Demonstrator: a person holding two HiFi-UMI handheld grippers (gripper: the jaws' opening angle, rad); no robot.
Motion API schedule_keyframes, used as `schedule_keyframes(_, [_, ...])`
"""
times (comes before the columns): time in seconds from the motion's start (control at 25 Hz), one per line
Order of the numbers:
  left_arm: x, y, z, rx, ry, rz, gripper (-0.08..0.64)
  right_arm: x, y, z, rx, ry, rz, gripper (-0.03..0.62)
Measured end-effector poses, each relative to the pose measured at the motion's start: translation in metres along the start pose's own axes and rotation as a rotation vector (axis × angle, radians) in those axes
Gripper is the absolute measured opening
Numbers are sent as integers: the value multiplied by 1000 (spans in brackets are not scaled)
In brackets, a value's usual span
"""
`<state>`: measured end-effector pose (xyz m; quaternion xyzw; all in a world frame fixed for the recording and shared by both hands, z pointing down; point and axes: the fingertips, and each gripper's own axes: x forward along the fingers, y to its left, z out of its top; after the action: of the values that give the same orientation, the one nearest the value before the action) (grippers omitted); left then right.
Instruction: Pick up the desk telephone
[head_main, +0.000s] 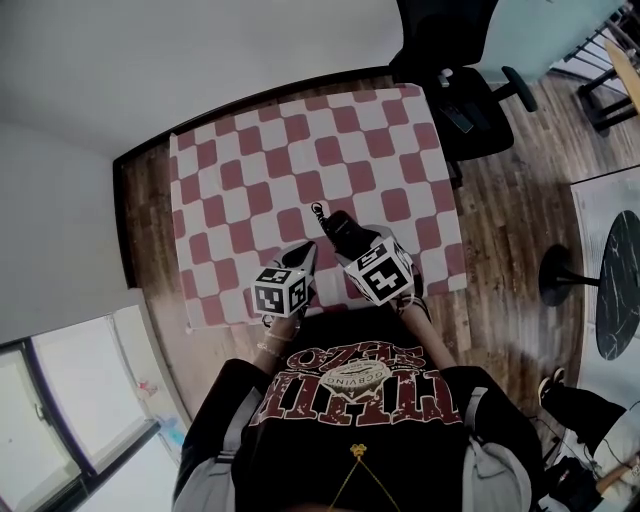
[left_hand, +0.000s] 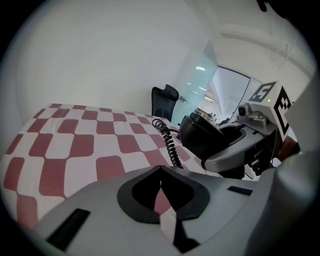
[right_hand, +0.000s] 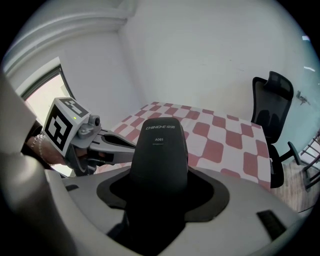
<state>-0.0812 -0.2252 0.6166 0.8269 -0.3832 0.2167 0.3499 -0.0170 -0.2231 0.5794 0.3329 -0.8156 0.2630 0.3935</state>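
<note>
The right gripper's (head_main: 343, 238) jaws are clamped on the desk telephone (right_hand: 159, 150), which is held at the table's (head_main: 250, 170) near edge with its long axis along the jaws. Just beside its left, the left gripper's (left_hand: 160, 172) jaws are pressed together, empty.

Wood floor (head_main: 505, 215), black office chair (head_main: 468, 95)

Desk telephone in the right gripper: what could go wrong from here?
1. The right gripper clamps the desk telephone at one end only; its smooth black body juts forward and might tilt or slip out.
2. The coiled cord hangs down toward the checkered tablecloth, close by the shut, empty left gripper; it might snag there or drag.
</note>
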Motion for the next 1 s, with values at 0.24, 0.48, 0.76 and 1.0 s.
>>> schedule_keyframes(0.24, [2, -3, -4, 5, 12, -6, 9, -10, 6, 7, -19, -6, 10, 288])
schedule_keyframes(0.48, [4, -2, -6, 5, 22, -9, 9, -19, 13, 16, -39, 0, 19, 288])
schedule_keyframes(0.76, [4, -2, -9, 4, 27, -13, 9, -31, 19, 24, -58, -4, 27, 288])
schedule_keyframes(1.0, [6, 0, -12, -5, 32, -14, 9, -43, 24, 34, -72, -15, 31, 288])
